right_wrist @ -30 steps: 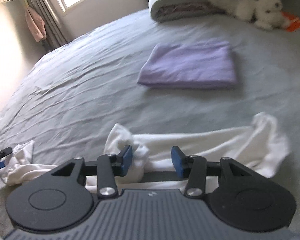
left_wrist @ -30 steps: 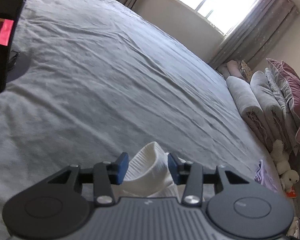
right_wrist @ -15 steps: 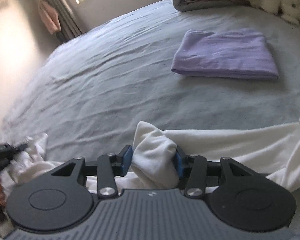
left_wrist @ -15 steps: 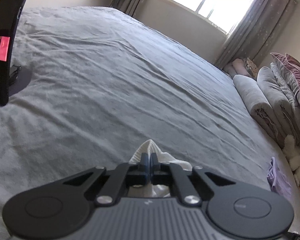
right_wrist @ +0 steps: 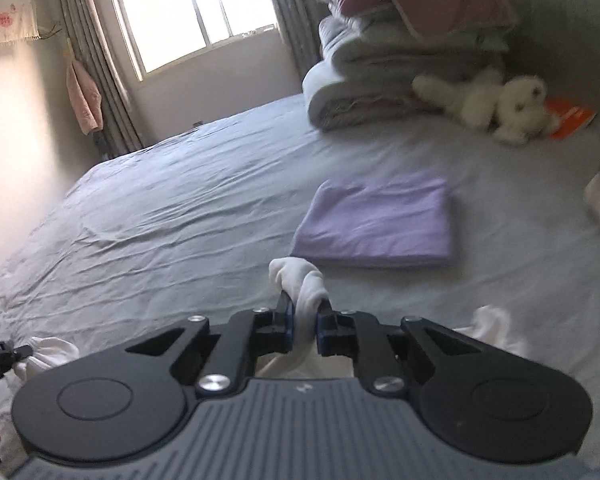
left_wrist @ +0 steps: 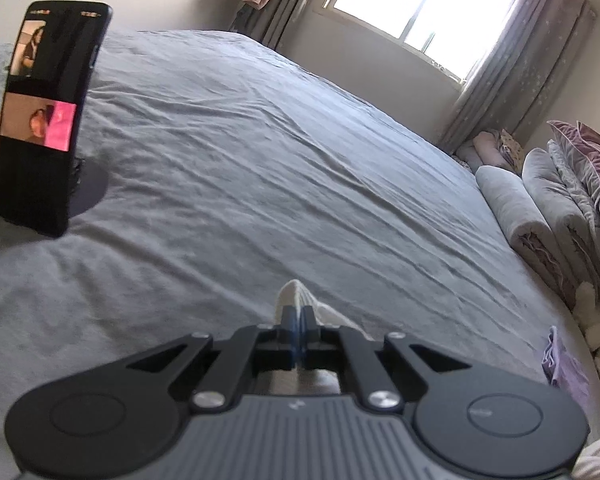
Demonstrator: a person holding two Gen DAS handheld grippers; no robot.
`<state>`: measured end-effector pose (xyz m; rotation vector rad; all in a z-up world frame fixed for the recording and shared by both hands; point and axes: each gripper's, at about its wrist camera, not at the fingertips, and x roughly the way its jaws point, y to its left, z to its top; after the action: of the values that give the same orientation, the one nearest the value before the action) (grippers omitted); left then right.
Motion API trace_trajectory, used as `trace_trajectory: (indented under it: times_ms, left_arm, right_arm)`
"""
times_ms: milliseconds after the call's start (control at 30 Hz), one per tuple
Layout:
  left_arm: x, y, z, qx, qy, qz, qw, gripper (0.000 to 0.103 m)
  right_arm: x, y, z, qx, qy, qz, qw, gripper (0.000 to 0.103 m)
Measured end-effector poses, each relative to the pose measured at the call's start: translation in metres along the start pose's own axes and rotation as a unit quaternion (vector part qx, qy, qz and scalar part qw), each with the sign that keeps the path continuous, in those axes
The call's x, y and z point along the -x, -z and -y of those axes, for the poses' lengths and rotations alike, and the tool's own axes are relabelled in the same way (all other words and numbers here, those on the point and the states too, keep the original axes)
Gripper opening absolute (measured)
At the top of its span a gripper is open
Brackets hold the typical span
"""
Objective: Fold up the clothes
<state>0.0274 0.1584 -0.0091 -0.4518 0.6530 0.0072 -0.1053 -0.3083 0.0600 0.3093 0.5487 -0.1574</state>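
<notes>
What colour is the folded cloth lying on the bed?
Light purple; the folded cloth shows best in the right wrist view.

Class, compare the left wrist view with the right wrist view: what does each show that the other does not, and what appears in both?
Only the left wrist view shows the propped phone. Only the right wrist view shows the orange item beside the toy, and the hanging pink garment clearly. Both show the grey bed, window, folded purple cloth, white plush toy, stacked bedding, and the white garment pinched by left gripper and right gripper.
</notes>
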Motion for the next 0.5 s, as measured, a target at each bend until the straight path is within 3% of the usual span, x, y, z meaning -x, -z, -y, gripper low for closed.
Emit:
trace_trajectory:
  times_ms: [233,500]
  left_arm:
    - [0.01,-0.001,-0.009,0.004,0.005,-0.01,0.9999,0.002]
    - [0.014,0.0,-0.015,0.01,-0.002,-0.015,0.9998,0.002]
  right_arm:
    - [0.04,0.015,-0.004,0.048,0.021,-0.047,0.998,0.013]
    - [0.061,0.065,-0.004,0.074,0.032,-0.125,0.989,0.013]
